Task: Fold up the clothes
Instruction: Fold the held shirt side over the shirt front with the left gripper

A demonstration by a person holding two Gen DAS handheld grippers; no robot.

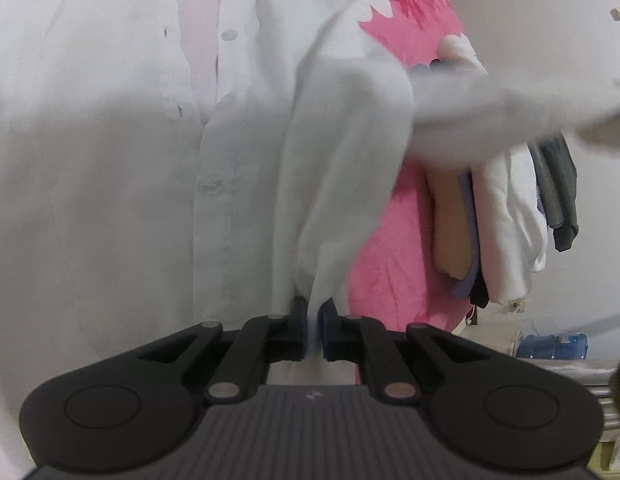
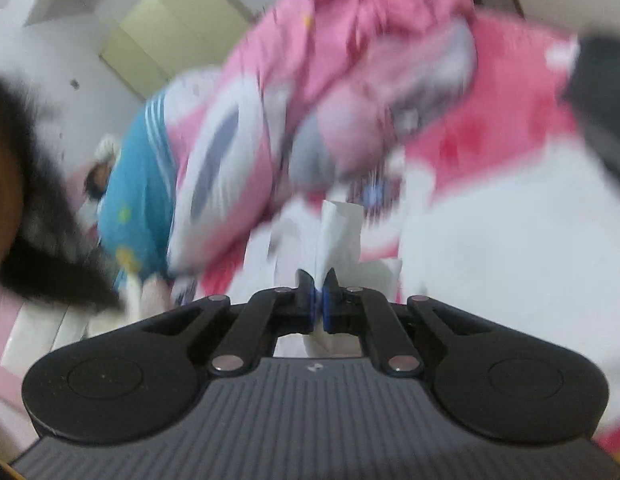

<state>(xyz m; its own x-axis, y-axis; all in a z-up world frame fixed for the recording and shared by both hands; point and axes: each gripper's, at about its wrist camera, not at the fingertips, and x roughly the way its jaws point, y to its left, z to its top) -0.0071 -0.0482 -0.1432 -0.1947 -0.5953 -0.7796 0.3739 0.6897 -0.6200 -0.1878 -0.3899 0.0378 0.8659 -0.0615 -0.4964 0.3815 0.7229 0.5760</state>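
Holding a white button-front linen shirt point(image 1: 122, 184) spread over a pink fleece blanket with white motifs point(image 1: 394, 264); my left gripper point(image 1: 313, 322) is pinched shut on a pulled-up fold of its cloth near the front placket, the fabric rising taut from the pads; my right gripper point(image 2: 318, 294) is clamped on a white edge of what I take to be the same shirt, though that view is smeared and I cannot tell which part.

Step in hand, as I judge it: carrying one side panel or sleeve across the body; to do it well I keep both pinches level, the cloth between them tensioned but not dragged, and lay the fold parallel to the button line.

Edges and room: a stack of folded clothes, white, lilac and grey point(image 1: 518, 216), hangs off the far right of the bed; I judge the fold should land short of it; a heap of pink patterned bedding point(image 2: 350, 80) crowds the right gripper's front; a blue striped garment point(image 2: 142, 184) lies left of it.
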